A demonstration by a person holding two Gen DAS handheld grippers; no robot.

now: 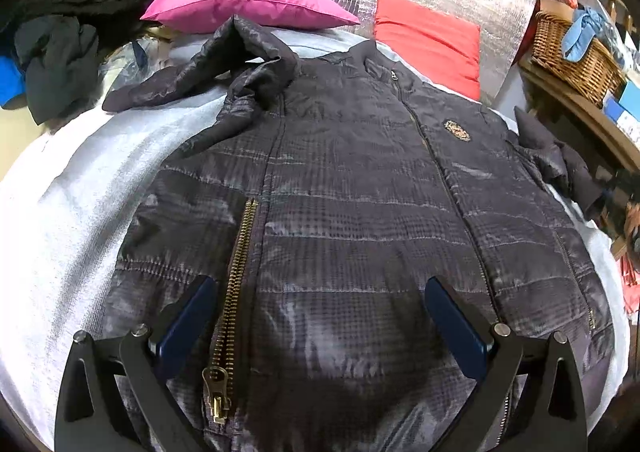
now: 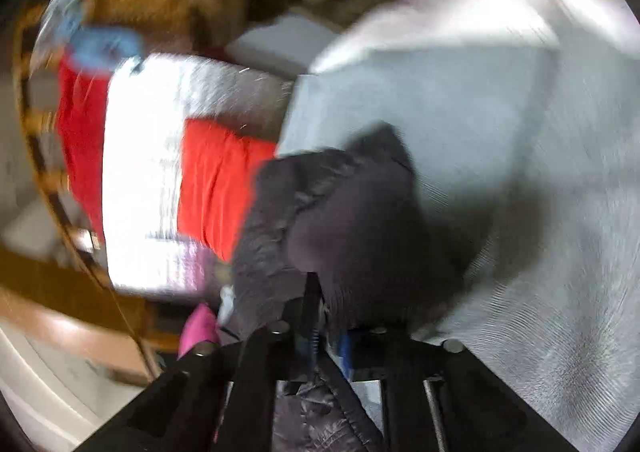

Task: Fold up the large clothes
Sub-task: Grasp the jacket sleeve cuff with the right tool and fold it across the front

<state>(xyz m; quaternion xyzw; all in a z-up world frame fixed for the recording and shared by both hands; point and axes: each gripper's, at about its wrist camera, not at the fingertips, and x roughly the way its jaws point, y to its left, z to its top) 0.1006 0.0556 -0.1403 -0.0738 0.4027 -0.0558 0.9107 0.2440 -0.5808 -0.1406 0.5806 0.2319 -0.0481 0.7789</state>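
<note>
So the big dark quilted jacket [image 1: 352, 187] is laid out flat, front side up, on the pale grey bed [image 1: 60, 211], collar at the far end by the pink pillow [image 1: 248, 1] and the red pillow [image 1: 430, 41]. Its brass zipper [image 1: 236, 276] runs down the near left part. The left gripper [image 1: 320, 316] hovers over the hem with its jaws spread wide and nothing between them, blue pads [image 1: 454, 326] showing. The right wrist view is pretty blurry, but the right gripper [image 2: 316, 316] has its jaws pressed together on a bunched-up dark sleeve [image 2: 344, 219], lifted off the sheet. There's a wicker basket [image 1: 576, 59] on the far right and a pile of dark clothes [image 1: 60, 51] on the far left.
</note>
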